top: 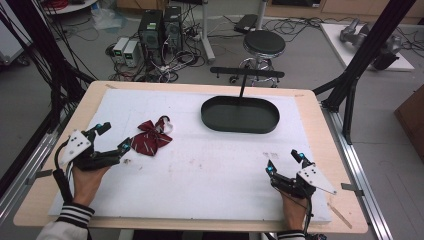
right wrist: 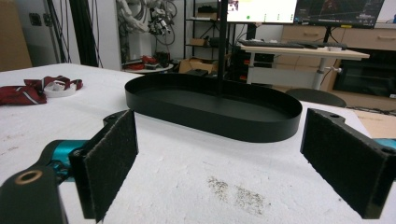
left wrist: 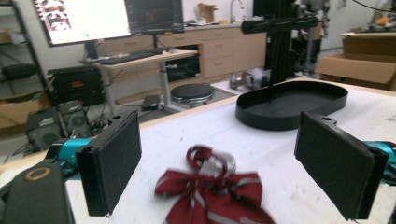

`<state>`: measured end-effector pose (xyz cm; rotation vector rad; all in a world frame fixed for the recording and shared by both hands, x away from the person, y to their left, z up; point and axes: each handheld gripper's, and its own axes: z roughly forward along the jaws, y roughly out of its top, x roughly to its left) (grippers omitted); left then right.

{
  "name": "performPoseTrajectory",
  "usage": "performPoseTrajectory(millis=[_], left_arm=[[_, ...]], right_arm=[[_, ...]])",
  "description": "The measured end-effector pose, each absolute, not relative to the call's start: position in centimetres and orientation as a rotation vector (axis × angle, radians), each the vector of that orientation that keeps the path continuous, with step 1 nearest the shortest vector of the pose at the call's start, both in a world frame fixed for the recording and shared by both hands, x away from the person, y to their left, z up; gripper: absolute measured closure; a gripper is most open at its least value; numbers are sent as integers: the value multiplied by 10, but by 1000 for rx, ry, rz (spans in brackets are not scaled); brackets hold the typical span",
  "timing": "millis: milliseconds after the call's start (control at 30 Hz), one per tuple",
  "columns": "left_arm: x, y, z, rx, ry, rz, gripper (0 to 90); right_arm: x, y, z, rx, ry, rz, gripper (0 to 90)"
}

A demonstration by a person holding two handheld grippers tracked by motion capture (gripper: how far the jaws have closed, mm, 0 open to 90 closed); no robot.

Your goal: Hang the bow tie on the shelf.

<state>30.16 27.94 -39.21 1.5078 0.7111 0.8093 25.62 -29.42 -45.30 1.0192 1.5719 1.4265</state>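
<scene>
My left tool (top: 114,136) sits near the left edge of the table (top: 309,107), jaws spread wide and holding nothing. In the left gripper view the dark red striped bow tie (left wrist: 212,193) lies on the white pad (left wrist: 280,154) between and just beyond the two black jaw pads; its lower part is cut off by the bottom of that view and its outline is blurred, so I cannot read the stripe pattern closely. A loop of band with a pale section (left wrist: 219,164) rises at its far side.

From the high view the bow tie (top: 151,137) lies in the left half of the pad (top: 210,170), just beside the tip of my left tool; whether the jaw tip touches the cloth I cannot tell. Its long axis runs on a diagonal, from the near left toward the far right, with the band loop (top: 166,123) at the end nearer the far edge.

My right tool (top: 285,162) rests near the near right corner of the table, jaws likewise apart and empty, my hand (top: 294,209) partly hidden under it.

A black oval tray (top: 240,114) stands toward the far edge, right of centre, well apart from the bow tie. A thin black post (top: 243,86) with a crossbar rises at its far rim; in the right gripper view the post (right wrist: 221,42) runs out of the top.
</scene>
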Motion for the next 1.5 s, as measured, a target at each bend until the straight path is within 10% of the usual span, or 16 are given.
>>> performPoseTrajectory(millis=[1500], left_arm=[[413, 188, -350, 2076, 624, 540, 199]], right_arm=[[256, -294, -453, 1025, 1563, 1430, 102]])
